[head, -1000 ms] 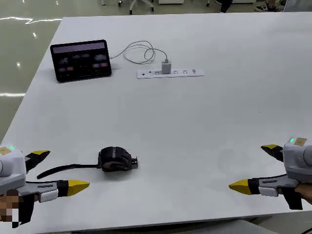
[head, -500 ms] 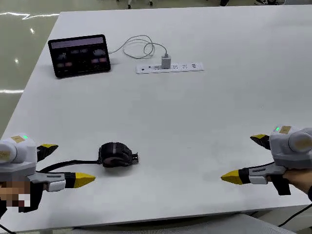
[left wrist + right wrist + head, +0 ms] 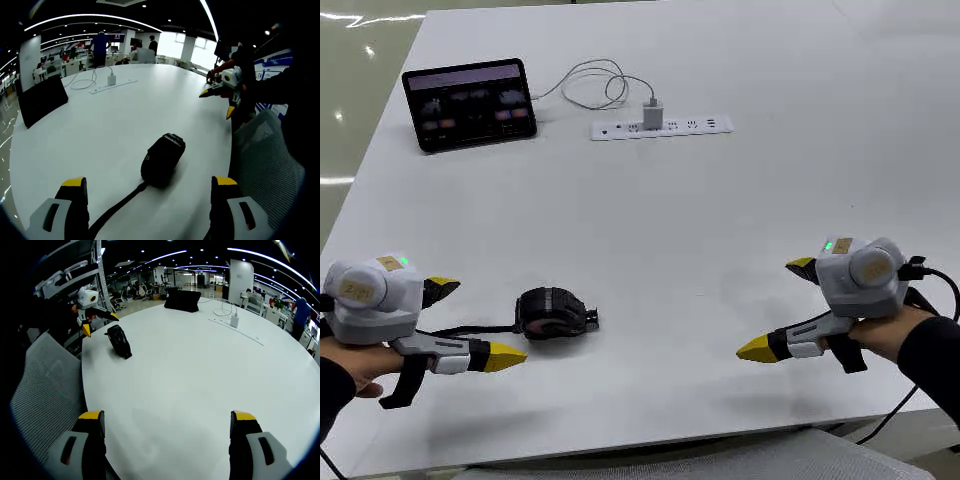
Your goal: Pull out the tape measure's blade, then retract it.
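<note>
You have a wide white counter [image 3: 740,220] in front of you. At its far side a black tablet with a lit screen [image 3: 470,103] stands propped up. Near it on the right lies a flat white power strip [image 3: 662,127] with a white charger plug [image 3: 653,113] in it. A looped white cable [image 3: 588,85] runs from the plug towards the tablet. A grey mesh chair back [image 3: 45,380] sits at the counter's near edge.
</note>
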Demonstrator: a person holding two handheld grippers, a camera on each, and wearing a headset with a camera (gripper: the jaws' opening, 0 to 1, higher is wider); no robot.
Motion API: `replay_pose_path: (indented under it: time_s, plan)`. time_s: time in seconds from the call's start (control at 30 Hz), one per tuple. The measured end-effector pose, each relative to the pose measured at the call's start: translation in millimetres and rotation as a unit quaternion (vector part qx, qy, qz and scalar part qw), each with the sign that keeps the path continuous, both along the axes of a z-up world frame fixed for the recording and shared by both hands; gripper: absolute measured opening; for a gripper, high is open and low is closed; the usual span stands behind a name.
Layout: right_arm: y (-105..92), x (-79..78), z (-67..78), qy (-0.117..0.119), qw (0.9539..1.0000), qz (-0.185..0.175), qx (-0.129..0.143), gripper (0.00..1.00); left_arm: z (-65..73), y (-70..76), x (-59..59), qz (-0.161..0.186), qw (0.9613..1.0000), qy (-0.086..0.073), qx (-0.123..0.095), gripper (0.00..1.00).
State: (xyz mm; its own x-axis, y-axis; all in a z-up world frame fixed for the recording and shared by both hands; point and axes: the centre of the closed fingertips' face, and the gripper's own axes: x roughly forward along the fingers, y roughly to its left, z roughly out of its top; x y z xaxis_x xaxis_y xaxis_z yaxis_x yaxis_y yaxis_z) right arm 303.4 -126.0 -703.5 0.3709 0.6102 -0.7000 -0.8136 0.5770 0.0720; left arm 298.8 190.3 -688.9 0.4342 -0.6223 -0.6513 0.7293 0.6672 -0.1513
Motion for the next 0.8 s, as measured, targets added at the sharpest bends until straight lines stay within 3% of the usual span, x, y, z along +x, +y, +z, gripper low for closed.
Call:
replay_pose_path:
  time_s: [0.13,0.2,0.43,0.5,0.53,0.6,0.67,0.8]
  plan:
    - [13.0,7.4,0.2,0.000,0.9998,0.018,-0.001,1.00,-2.9,-7.4,3.5,-0.025,0.9997,0.003,0.006,0.97]
    - [19.8,9.2,0.1,0.001,0.9996,0.028,-0.002,1.00,-7.0,-8.9,3.3,-0.049,0.9986,0.004,0.021,0.96]
    - [43.2,16.0,0.3,-0.010,0.9973,0.072,-0.001,1.00,-10.9,-18.7,7.3,-0.080,0.9959,0.012,0.041,0.94]
    - [48.4,18.5,-1.3,-0.010,0.9966,0.082,-0.001,1.00,-16.1,-16.5,8.8,-0.103,0.9920,0.004,0.073,0.94]
    - [53.5,18.4,-2.5,-0.006,0.9958,0.091,-0.003,1.00,-19.0,-17.5,8.9,-0.114,0.9900,0.008,0.084,0.94]
    - [61.3,19.1,-3.8,-0.005,0.9947,0.102,-0.006,1.00,-19.3,-23.5,8.9,-0.118,0.9900,0.023,0.073,0.94]
    - [67.3,20.3,-5.5,-0.004,0.9937,0.112,-0.008,1.00,-18.9,-25.0,12.8,-0.127,0.9885,0.013,0.082,0.92]
    - [83.4,19.5,-8.1,-0.003,0.9912,0.132,-0.009,1.00,-19.5,-33.8,15.2,-0.143,0.9860,0.014,0.084,0.90]
